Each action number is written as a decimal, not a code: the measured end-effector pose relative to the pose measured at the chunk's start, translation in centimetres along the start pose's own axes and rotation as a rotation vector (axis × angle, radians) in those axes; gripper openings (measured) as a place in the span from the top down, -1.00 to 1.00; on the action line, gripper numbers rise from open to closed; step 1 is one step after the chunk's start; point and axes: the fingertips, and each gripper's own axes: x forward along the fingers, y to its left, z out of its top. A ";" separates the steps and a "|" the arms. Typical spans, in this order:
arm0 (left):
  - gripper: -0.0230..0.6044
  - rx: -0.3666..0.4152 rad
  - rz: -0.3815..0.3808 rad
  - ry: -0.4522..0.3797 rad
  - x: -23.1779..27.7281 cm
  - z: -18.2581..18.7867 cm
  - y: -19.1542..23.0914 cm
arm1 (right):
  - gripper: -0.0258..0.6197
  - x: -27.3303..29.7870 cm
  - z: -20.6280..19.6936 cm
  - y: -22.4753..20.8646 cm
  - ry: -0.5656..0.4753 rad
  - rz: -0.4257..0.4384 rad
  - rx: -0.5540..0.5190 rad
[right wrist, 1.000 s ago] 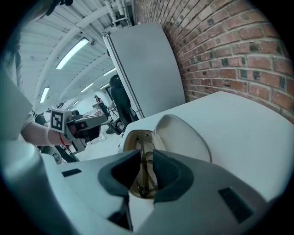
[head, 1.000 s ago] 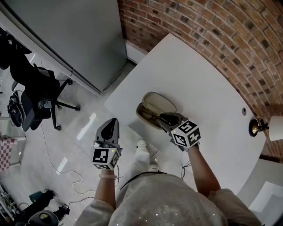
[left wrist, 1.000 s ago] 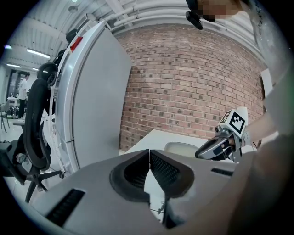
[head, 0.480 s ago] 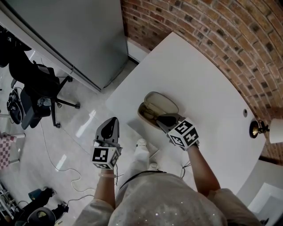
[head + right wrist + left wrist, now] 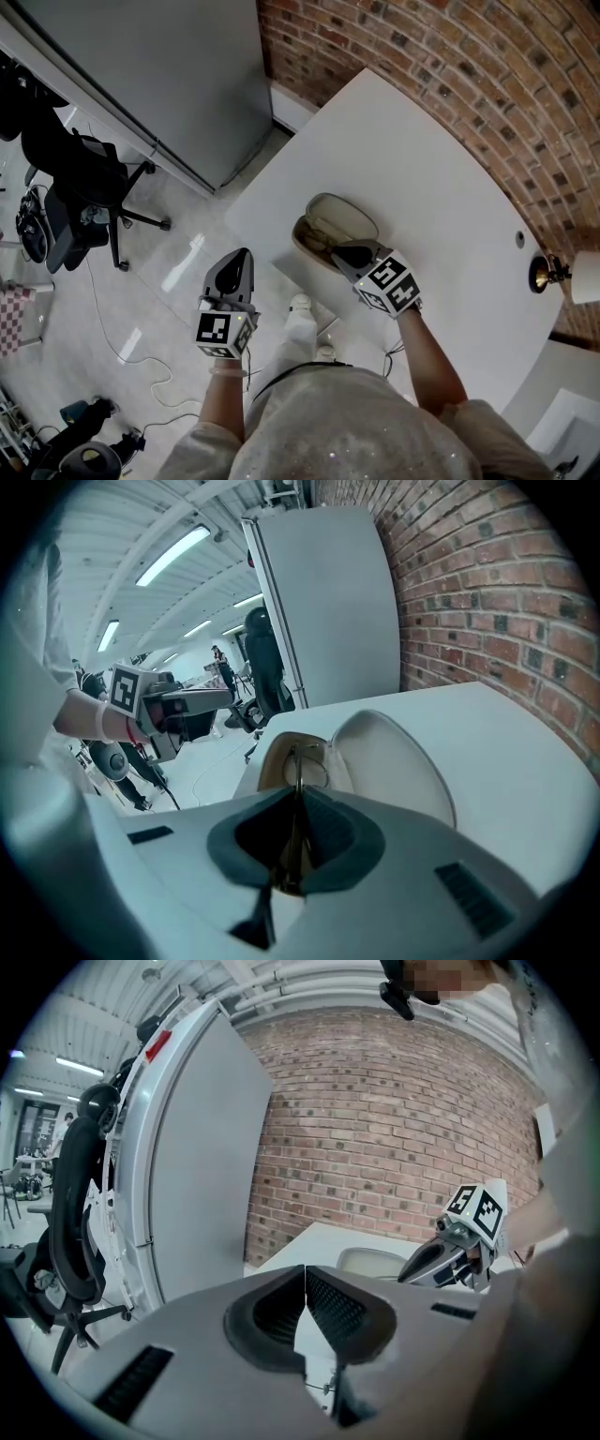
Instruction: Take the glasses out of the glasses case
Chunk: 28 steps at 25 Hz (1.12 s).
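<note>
The white worktop [image 5: 441, 169] is mostly bare. The glasses case [image 5: 345, 217] is parked close to its near edge, not far from the left corner, so it's easily reached. The case is laid open with the lid flipped back toward the brick wall [image 5: 487, 56], which leaves the lower half exposed from above.

The right gripper [image 5: 339, 251] is dipped into that lower half, jaws pinched on the thin wire frame of the glasses [image 5: 299, 771], whose far end is lying inside the case. A firm grip is needed before anything gets lifted. The left gripper [image 5: 239, 258] is held off the worktop's edge over the floor, jaws pressed together on nothing, probably just kept out of the way.

A lift looks to be next. The case isn't pinned down, so it might get dragged along.
</note>
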 end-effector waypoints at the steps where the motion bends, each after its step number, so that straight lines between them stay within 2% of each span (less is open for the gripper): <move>1: 0.91 0.000 0.000 -0.001 -0.1 0.0 0.0 | 0.84 -0.1 0.1 0.0 -0.003 -0.002 -0.002; 28: 0.91 0.023 0.017 -0.039 -2.9 0.7 -2.3 | 0.84 -4.2 1.5 -0.1 -0.143 -0.075 -0.002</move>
